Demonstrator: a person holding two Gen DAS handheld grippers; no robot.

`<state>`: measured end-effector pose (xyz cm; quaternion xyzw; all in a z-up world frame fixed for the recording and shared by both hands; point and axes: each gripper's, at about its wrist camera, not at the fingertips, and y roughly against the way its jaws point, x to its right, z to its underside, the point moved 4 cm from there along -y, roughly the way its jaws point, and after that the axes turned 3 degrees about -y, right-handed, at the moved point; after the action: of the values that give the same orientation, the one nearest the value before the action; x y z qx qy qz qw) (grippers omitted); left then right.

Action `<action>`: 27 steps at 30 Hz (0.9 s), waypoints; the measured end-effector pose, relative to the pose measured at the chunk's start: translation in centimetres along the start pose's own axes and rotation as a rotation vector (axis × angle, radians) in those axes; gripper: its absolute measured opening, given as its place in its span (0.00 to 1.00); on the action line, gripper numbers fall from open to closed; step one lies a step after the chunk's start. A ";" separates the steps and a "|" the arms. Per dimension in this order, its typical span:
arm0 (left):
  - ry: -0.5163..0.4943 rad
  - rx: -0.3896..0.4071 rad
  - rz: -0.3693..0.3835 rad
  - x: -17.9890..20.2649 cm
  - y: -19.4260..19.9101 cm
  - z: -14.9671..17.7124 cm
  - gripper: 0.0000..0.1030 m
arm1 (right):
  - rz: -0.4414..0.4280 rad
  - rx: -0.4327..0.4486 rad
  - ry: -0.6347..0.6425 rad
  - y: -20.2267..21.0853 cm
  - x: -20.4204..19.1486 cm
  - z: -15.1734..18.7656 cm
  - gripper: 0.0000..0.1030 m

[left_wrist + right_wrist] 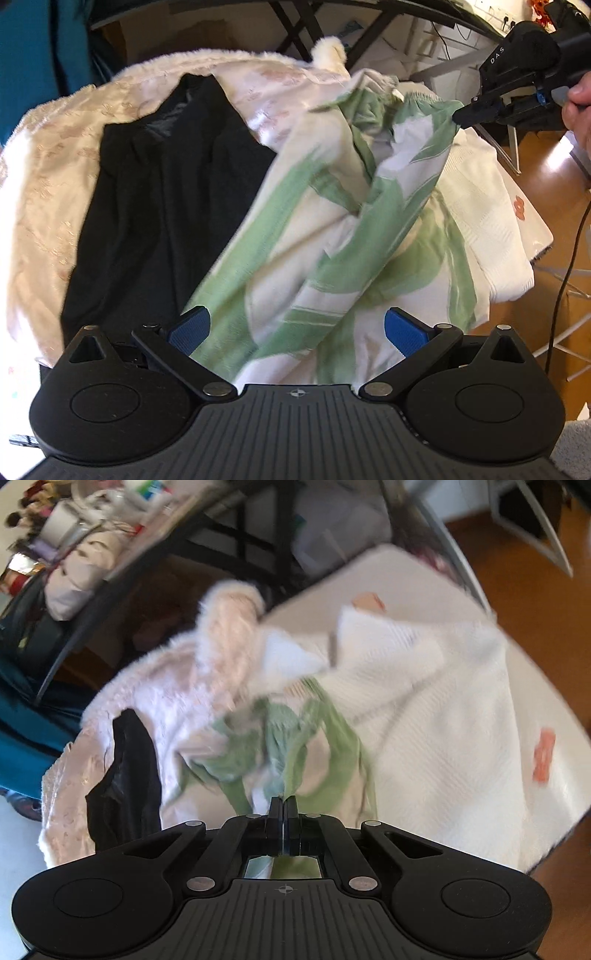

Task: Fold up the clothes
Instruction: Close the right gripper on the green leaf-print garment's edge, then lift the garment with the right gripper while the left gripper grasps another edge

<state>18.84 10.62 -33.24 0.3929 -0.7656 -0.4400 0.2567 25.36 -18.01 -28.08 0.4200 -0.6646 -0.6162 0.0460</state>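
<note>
A green-and-white patterned garment (332, 229) lies bunched across a heap of clothes and runs down between the blue pads (190, 328) of my left gripper (297, 328), which stands wide open around it. My right gripper (463, 112) is shut on the garment's elastic edge at the upper right and holds it lifted. In the right wrist view the right gripper (282, 805) has its jaws pressed together on the green garment (291, 738), which trails away blurred. A black garment (162, 206) lies flat to the left, also visible as the black garment (127, 779).
A cream fuzzy blanket (48, 177) lies under the clothes, and a white knitted piece (443, 716) covers the table (406, 576) on the right. Black crossed legs (295, 29) stand behind. A wooden floor (524, 590) and a cable (569, 266) lie to the right. A hand (578, 107) holds the right gripper.
</note>
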 end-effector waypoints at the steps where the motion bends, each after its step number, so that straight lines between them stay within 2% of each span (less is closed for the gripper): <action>1: -0.003 -0.006 -0.007 0.0 -0.1 0.3 1.00 | -0.008 -0.010 -0.001 -0.3 0.1 0.3 0.04; 2: -0.006 -0.011 -0.014 0.1 -0.2 0.5 1.00 | -0.022 -0.022 -0.007 -0.6 0.3 0.5 0.08; 3: -0.010 -0.017 -0.021 0.1 -0.3 0.8 1.00 | -0.024 -0.040 -0.025 -1.0 0.4 0.8 0.24; 4: -0.013 -0.022 -0.028 0.2 -0.4 1.1 1.00 | -0.017 -0.060 -0.049 -1.5 0.5 1.0 0.35; 6: -0.019 -0.033 -0.042 0.2 -0.6 1.6 1.00 | -0.002 -0.084 -0.069 -2.4 0.2 1.6 0.36; 8: -0.026 -0.045 -0.056 0.3 -0.7 2.1 1.00 | 0.025 -0.093 -0.056 -3.4 -0.2 2.2 0.41; 11: -0.013 -0.056 -0.073 0.0 -0.9 2.9 1.00 | 0.054 -0.111 -0.026 -5.1 -0.8 3.1 0.41; 16: 0.013 -0.073 -0.084 -0.5 -0.9 4.0 1.00 | 0.090 -0.173 -0.053 -7.9 -1.0 4.8 0.41; 18: -0.003 -0.074 -0.093 -0.2 -1.1 4.2 1.00 | 0.065 -0.160 -0.077 -8.3 -1.4 5.1 0.37; 19: -0.015 -0.070 -0.096 -0.1 -1.2 4.1 1.00 | 0.018 -0.167 -0.101 -8.3 -1.8 5.1 0.24; 20: -0.027 -0.066 -0.099 0.1 -1.3 4.1 1.00 | -0.042 -0.181 -0.128 -8.3 -2.3 5.2 0.03; 21: -0.044 -0.059 -0.094 0.2 -1.5 4.0 1.00 | -0.089 -0.191 -0.136 -8.1 -2.9 5.2 0.04; 24: -0.090 -0.062 -0.081 0.8 -2.5 3.6 1.00 | -0.181 -0.154 -0.050 -5.7 -5.7 4.8 0.03; 27: -0.112 -0.075 -0.066 1.4 -3.1 2.9 1.00 | -0.289 -0.174 -0.046 -2.9 -7.5 4.3 0.03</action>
<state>17.09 9.90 -37.33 0.3827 -0.7484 -0.4980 0.2134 29.16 -9.70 -28.10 0.4914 -0.5425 -0.6810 -0.0223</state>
